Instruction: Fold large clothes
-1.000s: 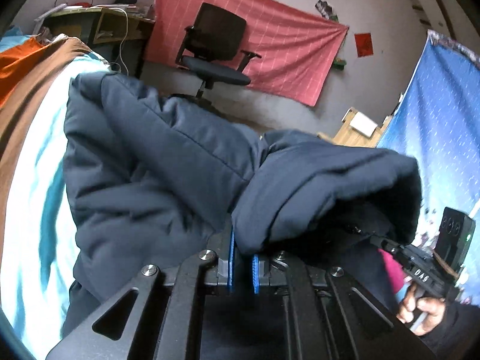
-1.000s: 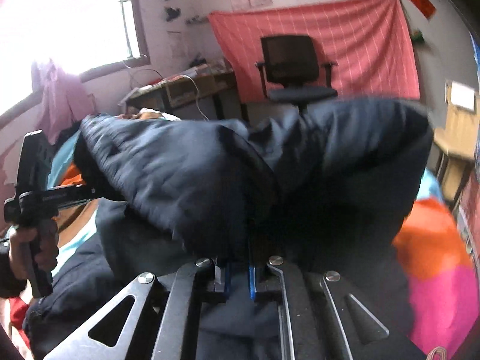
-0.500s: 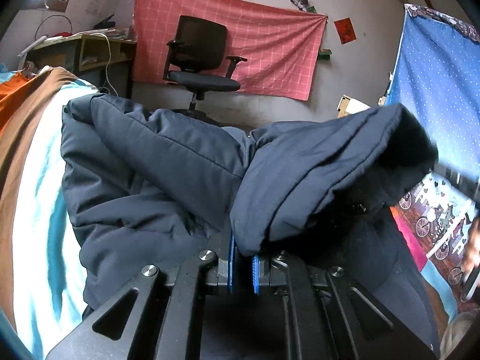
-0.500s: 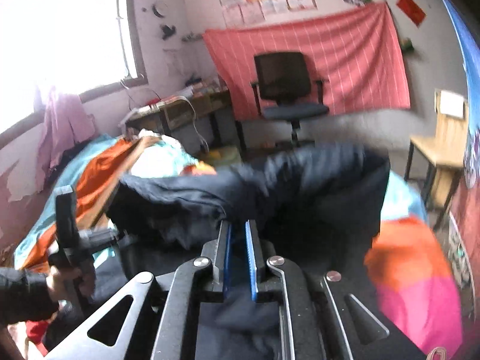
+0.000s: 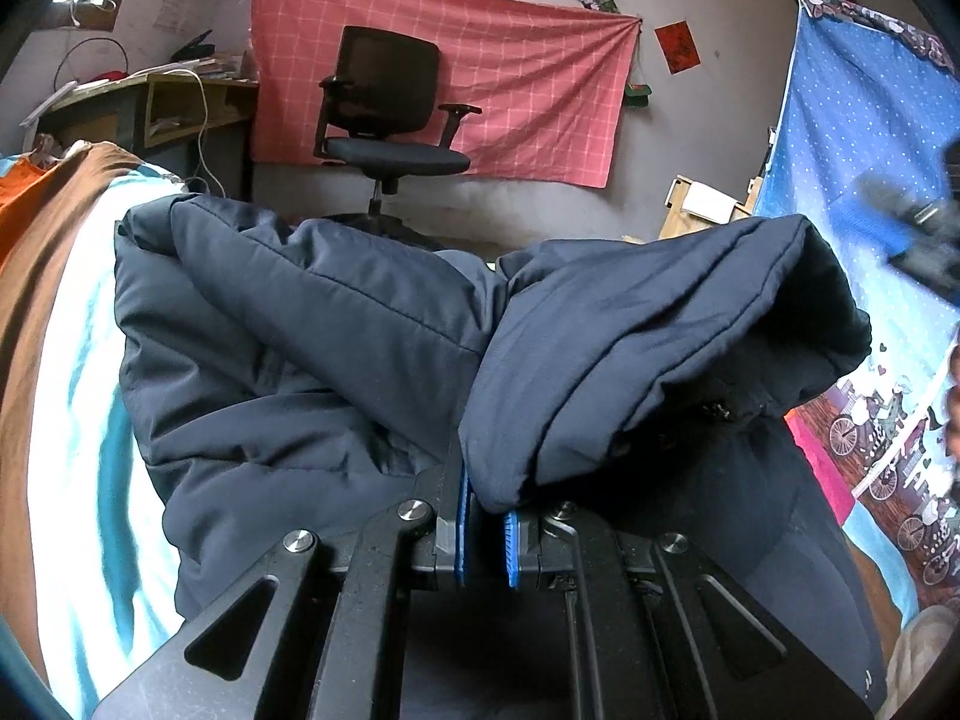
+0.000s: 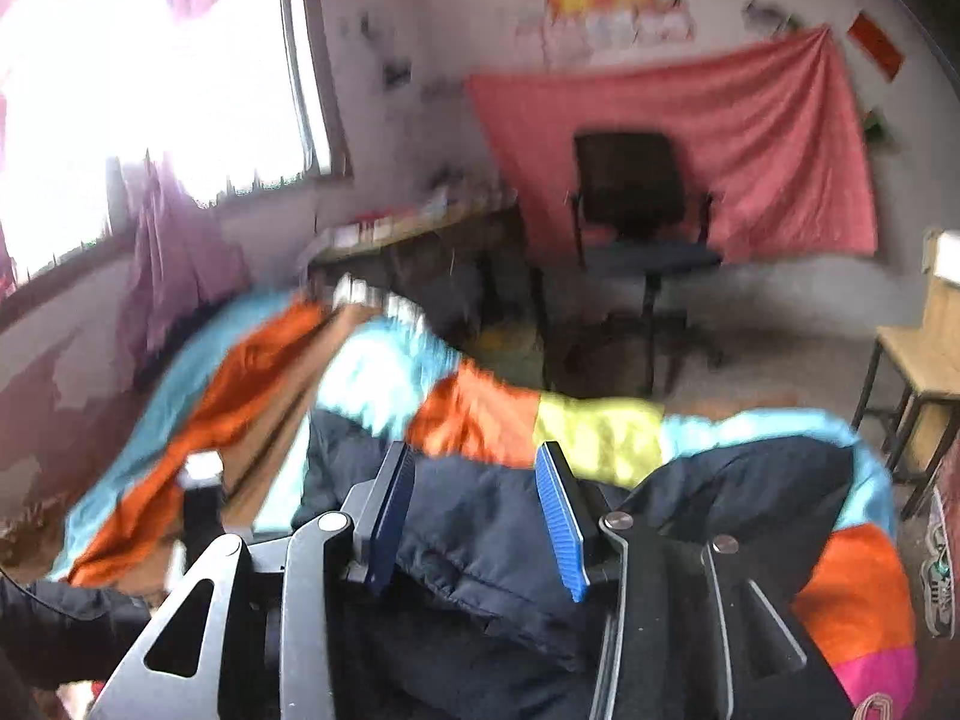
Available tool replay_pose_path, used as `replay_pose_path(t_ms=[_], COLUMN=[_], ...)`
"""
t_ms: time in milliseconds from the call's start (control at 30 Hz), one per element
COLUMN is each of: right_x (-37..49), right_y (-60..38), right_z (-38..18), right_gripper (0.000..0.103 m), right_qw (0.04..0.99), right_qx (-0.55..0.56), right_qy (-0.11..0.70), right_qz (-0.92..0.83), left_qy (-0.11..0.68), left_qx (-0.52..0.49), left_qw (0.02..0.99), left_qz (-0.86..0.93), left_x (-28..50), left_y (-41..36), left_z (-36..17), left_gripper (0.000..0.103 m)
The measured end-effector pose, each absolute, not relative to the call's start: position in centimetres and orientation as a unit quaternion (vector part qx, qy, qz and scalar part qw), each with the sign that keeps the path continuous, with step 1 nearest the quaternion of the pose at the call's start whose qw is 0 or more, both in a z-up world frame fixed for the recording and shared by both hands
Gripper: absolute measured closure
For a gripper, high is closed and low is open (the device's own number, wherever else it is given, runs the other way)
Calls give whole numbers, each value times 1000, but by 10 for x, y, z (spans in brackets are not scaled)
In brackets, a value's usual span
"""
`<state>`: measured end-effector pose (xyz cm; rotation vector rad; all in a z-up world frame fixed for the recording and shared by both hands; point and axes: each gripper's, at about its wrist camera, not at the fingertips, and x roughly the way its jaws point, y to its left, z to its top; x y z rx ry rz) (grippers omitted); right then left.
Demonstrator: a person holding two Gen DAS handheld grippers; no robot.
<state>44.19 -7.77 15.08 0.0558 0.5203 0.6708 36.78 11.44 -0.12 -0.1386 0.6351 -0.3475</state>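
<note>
A dark navy padded jacket (image 5: 336, 348) lies on a bed with a striped multicolour bedspread (image 5: 72, 396). My left gripper (image 5: 485, 525) is shut on a folded edge of the jacket, holding it raised above the rest of the garment. In the right wrist view the jacket (image 6: 480, 540) lies below and beyond my right gripper (image 6: 474, 468), which is open and empty, its blue pads spread wide above the fabric. The right gripper also shows blurred at the right edge of the left wrist view (image 5: 918, 234).
A black office chair (image 5: 390, 126) stands before a red cloth on the wall (image 5: 444, 78). A cluttered desk (image 5: 150, 102) is at the left. A blue patterned curtain (image 5: 870, 192) hangs at the right. A wooden chair (image 6: 924, 360) stands beside the bed.
My right gripper has let go of the jacket, opened wide and pulled back. The released part has dropped onto the bed. My left gripper keeps its hold.
</note>
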Motion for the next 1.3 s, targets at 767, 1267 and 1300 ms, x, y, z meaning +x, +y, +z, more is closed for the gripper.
replay_pose_path(t_ms=[767,1267,1300], right_x=[477,647,654], right_y=[-85,-72,-70], right_z=[31,-10,-14], right_gripper=[63,65,65], right_qw=[882,794,789], right_qx=[10,9,4], right_qy=[376,555,563], right_qz=[283,247,246], left_qy=[410,523,523], left_qx=[50,128,136], left_qw=[882,824,823], left_qz=[-228,-178,-174], left_x=[425,584,587], left_y=[53,31,29], left_z=[24,-30,-33], left_gripper=[69,75,75])
